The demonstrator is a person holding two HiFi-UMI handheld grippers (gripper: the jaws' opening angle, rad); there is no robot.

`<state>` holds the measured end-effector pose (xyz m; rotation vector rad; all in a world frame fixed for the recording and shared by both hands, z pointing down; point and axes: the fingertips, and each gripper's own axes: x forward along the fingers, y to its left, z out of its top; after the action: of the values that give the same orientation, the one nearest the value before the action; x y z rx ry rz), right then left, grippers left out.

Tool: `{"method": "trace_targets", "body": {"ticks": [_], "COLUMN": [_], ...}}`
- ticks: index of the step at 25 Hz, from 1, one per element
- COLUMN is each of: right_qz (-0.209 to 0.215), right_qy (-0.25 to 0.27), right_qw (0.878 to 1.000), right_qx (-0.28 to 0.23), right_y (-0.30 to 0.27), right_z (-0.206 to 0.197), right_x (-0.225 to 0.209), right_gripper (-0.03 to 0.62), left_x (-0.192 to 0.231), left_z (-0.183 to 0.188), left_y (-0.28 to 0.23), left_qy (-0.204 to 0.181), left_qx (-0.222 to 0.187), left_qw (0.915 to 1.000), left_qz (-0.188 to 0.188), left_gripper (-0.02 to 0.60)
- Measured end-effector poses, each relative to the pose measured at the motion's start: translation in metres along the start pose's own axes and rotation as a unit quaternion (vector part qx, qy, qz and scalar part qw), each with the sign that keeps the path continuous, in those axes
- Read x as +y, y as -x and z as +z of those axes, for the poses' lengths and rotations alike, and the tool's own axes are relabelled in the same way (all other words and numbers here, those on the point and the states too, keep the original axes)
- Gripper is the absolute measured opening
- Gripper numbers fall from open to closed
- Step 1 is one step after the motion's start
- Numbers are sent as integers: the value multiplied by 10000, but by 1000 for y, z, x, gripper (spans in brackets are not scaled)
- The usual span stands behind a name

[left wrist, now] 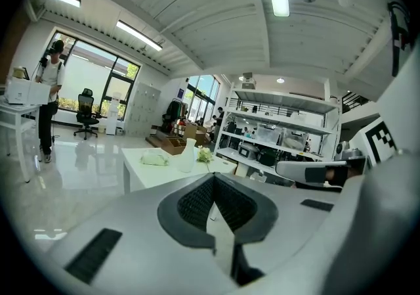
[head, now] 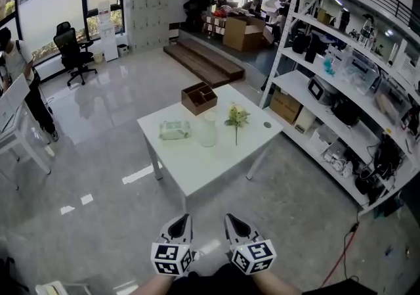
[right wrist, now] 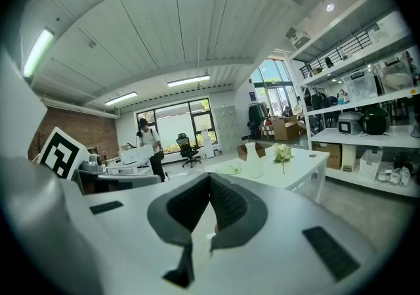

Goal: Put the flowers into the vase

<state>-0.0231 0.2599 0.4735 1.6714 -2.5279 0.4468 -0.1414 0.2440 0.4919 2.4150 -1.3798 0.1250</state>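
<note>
You've got your left tongs point(head: 183, 219) and right tongs point(head: 231, 219) both pinched shut and empty since you're well short of the tabletop point(head: 197, 163), where the flowers point(head: 237, 116) lie just beside the vase point(head: 209, 129).

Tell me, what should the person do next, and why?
Probably walk up to the table: both the left gripper and right gripper are shut, empty and well short of it, while the flowers lie beside the vase.
</note>
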Motion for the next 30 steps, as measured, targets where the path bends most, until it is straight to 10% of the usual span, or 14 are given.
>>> {"method": "trace_targets", "body": {"ticks": [13,30], "right_qz": [10,902], "right_qy": [-240,-118], "right_qw": [9997,9958], "right_qx": [-30,121], "right_y": [-65,-220], "right_z": [8,103], "right_x": [-57,-215], "right_gripper": [2,0], "left_x": [13,27], "left_z": [16,111], "left_y": [-84,-296], "left_qy": [-207,-105], "left_qx": [132,-190], "left_qw": [9996,9970], "left_qz": [-112,738], "left_gripper": [3,3]}}
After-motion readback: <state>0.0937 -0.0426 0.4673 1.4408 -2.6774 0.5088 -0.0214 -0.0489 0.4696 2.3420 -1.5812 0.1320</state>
